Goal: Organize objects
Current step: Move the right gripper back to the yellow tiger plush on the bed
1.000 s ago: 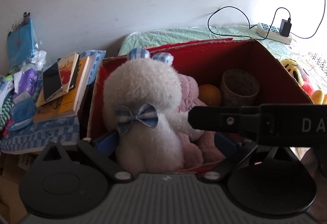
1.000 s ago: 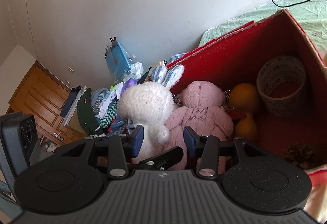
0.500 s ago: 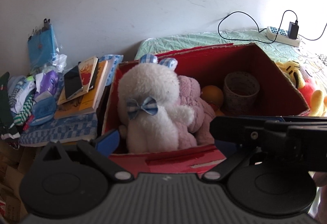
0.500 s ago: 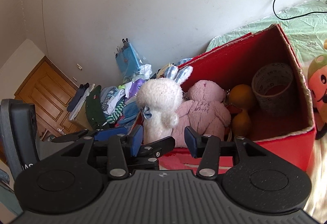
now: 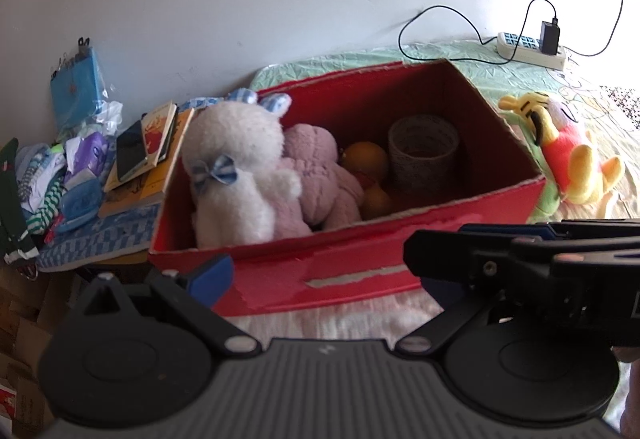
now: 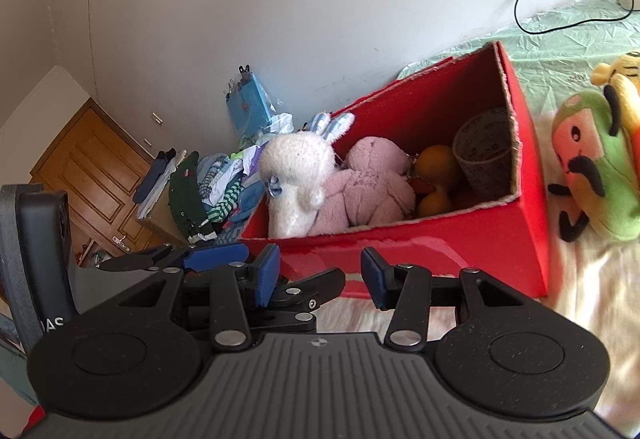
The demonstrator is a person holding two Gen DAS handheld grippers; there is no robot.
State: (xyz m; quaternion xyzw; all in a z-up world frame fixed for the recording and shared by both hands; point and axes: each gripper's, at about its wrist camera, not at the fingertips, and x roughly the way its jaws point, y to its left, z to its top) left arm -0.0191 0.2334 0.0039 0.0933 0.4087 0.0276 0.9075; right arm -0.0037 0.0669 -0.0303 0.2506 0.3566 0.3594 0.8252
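A red cardboard box (image 5: pixel 360 275) stands on the bed. Inside it a white plush rabbit (image 5: pixel 236 167) with a blue bow leans on a pink plush (image 5: pixel 320 179), beside two oranges (image 5: pixel 366 157) and a tape roll (image 5: pixel 424 147). My left gripper (image 5: pixel 320 279) hangs open and empty in front of the box's near wall. My right gripper (image 6: pixel 320 277) is open too, with nothing between its blue pads, just short of the box (image 6: pixel 460 239). Its fingers (image 5: pixel 440 259) cross the right side of the left wrist view. A yellow plush bear (image 5: pixel 568 155) and a green plush (image 6: pixel 596 175) lie right of the box.
Books with a phone (image 5: pixel 132 151) on top, a clothes pile (image 6: pixel 208 187) and a blue bag (image 5: pixel 76 91) crowd the surface left of the box. A power strip (image 5: pixel 532 51) with cables lies by the wall at the back right. A wooden door (image 6: pixel 92 175) is far left.
Both grippers have drawn back from the box, which now looks smaller and shows its whole front wall. The white rabbit and pink plush stay inside.
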